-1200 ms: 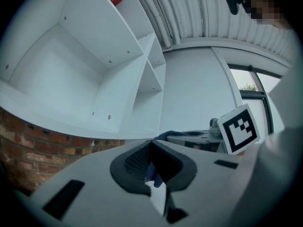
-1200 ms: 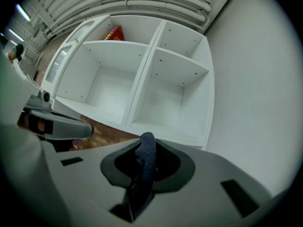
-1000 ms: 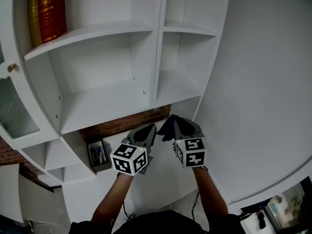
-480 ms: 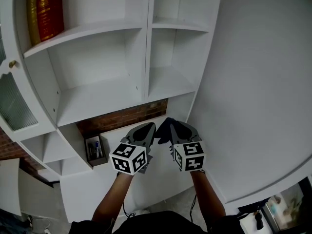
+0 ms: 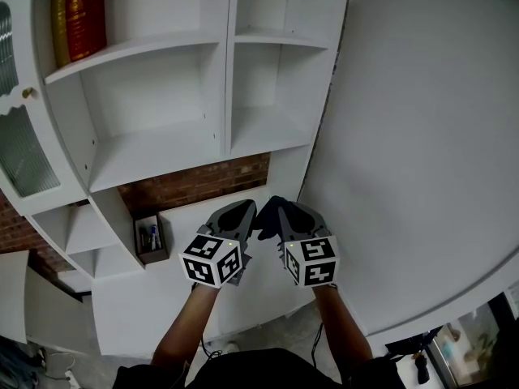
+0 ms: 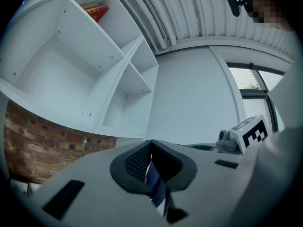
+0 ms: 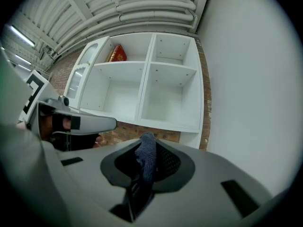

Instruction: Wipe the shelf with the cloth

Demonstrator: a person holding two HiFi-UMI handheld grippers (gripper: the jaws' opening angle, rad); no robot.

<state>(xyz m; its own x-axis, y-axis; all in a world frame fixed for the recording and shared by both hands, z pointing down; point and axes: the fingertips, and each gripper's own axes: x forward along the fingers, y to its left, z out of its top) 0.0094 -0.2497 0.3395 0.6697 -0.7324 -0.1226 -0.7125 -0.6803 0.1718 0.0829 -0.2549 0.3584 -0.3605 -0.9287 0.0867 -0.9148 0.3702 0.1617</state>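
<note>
Both grippers are held low in front of the white shelf unit (image 5: 162, 148), not touching it. The left gripper (image 5: 242, 210) has its jaws pressed together on a thin strip of the dark blue cloth (image 7: 147, 151). The right gripper (image 5: 281, 211) is clamped on a thicker bunched fold of it. In the head view only a dark bit of cloth shows between the tips, the rest is hidden. Red and yellow books (image 5: 83, 13) are cut off at the top left. Items in the small box (image 5: 151, 238) by the brick wall (image 5: 199, 188) are too small to tell.
</note>
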